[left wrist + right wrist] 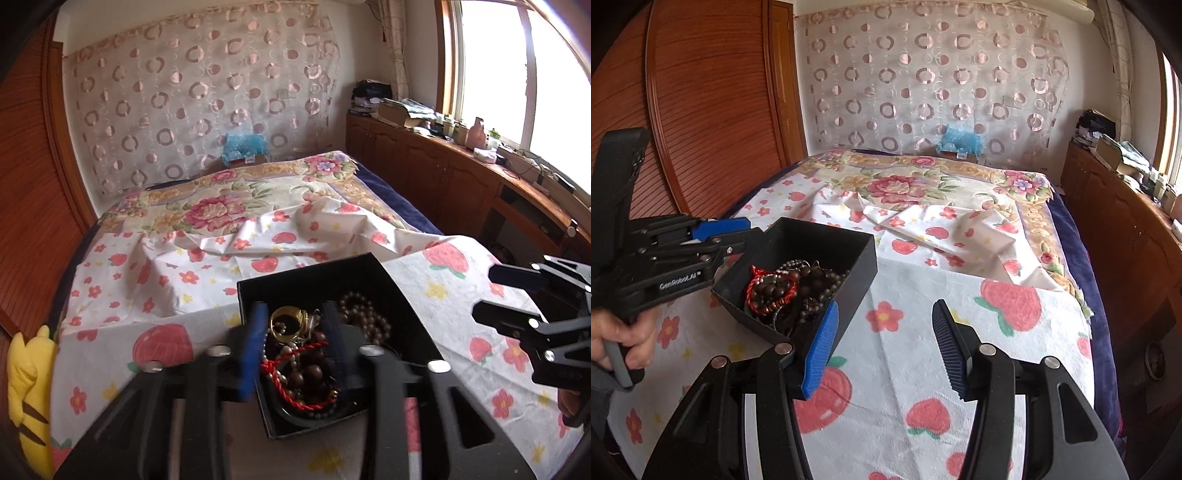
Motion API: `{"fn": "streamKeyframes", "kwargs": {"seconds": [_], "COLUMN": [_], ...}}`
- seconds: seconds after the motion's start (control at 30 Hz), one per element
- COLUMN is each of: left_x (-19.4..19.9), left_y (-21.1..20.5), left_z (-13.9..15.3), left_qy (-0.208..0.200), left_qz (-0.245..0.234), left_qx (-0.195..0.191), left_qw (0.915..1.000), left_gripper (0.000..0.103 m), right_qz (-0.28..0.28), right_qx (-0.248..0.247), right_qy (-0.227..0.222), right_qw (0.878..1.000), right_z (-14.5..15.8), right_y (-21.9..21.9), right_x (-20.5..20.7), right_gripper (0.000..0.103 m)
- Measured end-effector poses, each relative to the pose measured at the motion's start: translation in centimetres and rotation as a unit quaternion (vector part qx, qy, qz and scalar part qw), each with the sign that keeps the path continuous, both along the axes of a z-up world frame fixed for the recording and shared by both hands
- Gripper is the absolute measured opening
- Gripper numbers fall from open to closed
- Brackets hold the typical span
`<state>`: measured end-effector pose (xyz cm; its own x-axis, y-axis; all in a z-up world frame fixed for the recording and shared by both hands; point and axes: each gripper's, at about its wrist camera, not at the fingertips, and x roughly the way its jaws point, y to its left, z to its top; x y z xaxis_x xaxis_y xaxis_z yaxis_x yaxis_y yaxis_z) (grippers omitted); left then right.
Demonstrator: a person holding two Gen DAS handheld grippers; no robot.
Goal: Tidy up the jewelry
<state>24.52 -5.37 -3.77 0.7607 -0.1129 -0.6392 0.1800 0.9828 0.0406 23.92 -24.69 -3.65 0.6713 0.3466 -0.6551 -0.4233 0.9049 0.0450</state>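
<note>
A black open box (pixel 314 273) sits on the strawberry-print sheet, filled with tangled jewelry: a gold bangle (pixel 288 321), a red cord (pixel 291 384), brown bead bracelets (pixel 369 317) and a pearl strand. My left gripper (pixel 293 306) hangs over the box's left half with its blue-padded fingers apart; jewelry shows between them, none of it pinched. From the right wrist view the box (pixel 864 277) lies left of centre, the left gripper (pixel 750 230) at its far left wall. My right gripper (pixel 885 308) is open over bare sheet, its left fingertip beside the box's near corner.
A floral blanket (pixel 905 184) covers the far bed. A yellow plush toy (pixel 26 387) lies at the left edge. A wooden cabinet (pixel 1126 229) with clutter runs along the right under the window. A hand (pixel 620 332) grips the left tool.
</note>
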Motion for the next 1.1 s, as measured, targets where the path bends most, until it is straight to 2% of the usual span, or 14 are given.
{"fn": "streamKeyframes", "kwargs": {"seconds": [0.07, 0.3, 0.37, 0.5, 0.67, 0.83, 0.87, 1.03, 1.1], "left_x": [-0.2, -1.8, -2.6, -4.7, -7.3, -10.1, -10.6, -13.1, -13.7], "left_y": [0.1, 1.7, 2.1, 3.2, 4.3, 5.7, 5.8, 5.9, 5.7], "left_z": [0.0, 0.2, 0.3, 0.6, 1.0, 1.8, 1.8, 2.5, 2.7], "left_qy": [-0.002, -0.013, -0.018, -0.030, -0.038, -0.044, -0.046, -0.062, -0.063], "left_qz": [0.003, 0.020, 0.027, 0.039, 0.045, 0.056, 0.057, 0.071, 0.072], "left_qx": [0.002, -0.003, 0.003, -0.002, 0.000, -0.029, -0.029, -0.024, -0.021], "left_qw": [1.0000, 0.9997, 0.9995, 0.9988, 0.9983, 0.9971, 0.9969, 0.9953, 0.9951], "left_gripper": [0.049, 0.086, 0.091, 0.095, 0.095, 0.095, 0.095, 0.095, 0.095], "right_qz": [-0.001, -0.003, -0.002, -0.001, -0.002, -0.015, -0.018, -0.031, -0.038], "right_qx": [0.000, 0.000, 0.001, 0.009, 0.030, 0.042, 0.045, 0.058, 0.064], "right_qy": [-0.002, -0.022, -0.028, -0.037, -0.051, -0.070, -0.072, -0.092, -0.102], "right_qw": [1.000, 1.000, 1.000, 0.999, 0.998, 0.997, 0.996, 0.994, 0.992], "right_z": [-0.3, -0.6, -0.5, -0.1, 0.7, 1.7, 1.9, 3.0, 3.4], "right_y": [-0.1, 0.6, 0.9, 1.5, 2.1, 2.2, 2.2, 1.8, 1.5], "right_x": [-0.5, -2.5, -3.2, -4.5, -6.8, -9.0, -9.3, -11.0, -11.8], "right_gripper": [0.055, 0.055, 0.055, 0.055, 0.055, 0.070, 0.072, 0.092, 0.093]}}
